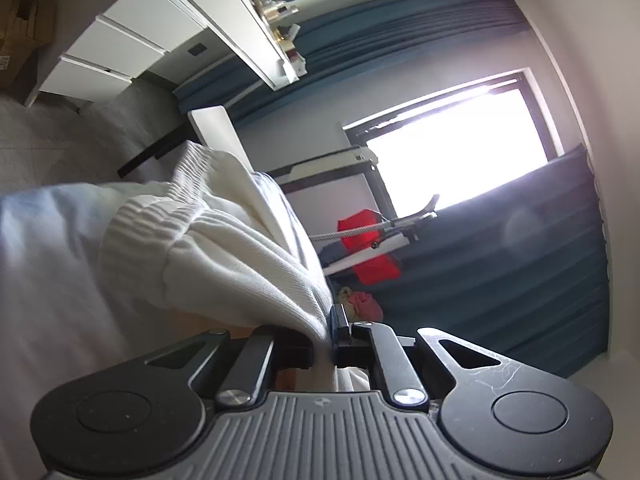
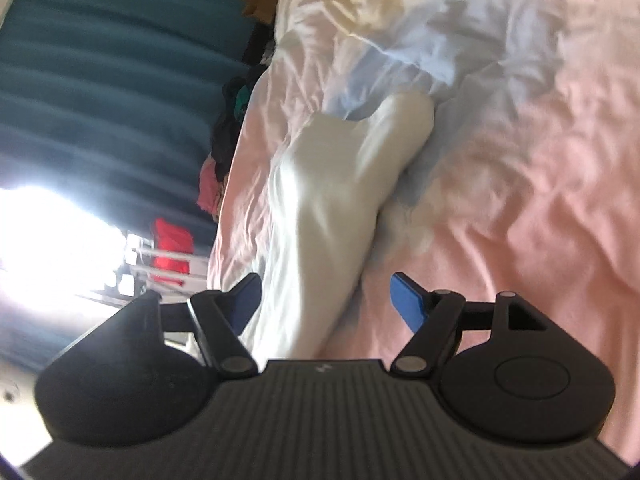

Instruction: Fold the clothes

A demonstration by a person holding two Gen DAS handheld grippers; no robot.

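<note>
My left gripper (image 1: 331, 332) is shut on a white knit garment (image 1: 224, 240), pinching its edge between the jaws; the ribbed waistband bunches up to the left of the fingers. In the right wrist view the same white garment (image 2: 332, 200) hangs stretched over a pink bed sheet (image 2: 520, 160). My right gripper (image 2: 326, 304) is open, its blue pads (image 2: 408, 304) apart on either side of the cloth, not touching it.
A white drawer unit (image 1: 116, 52) and a shelf (image 1: 240, 20) stand at the upper left. A teal curtain (image 1: 500, 272), a bright window (image 1: 452, 152) and a red item (image 1: 368, 248) lie beyond. A pile of clothes (image 2: 228, 132) lies at the bed's edge.
</note>
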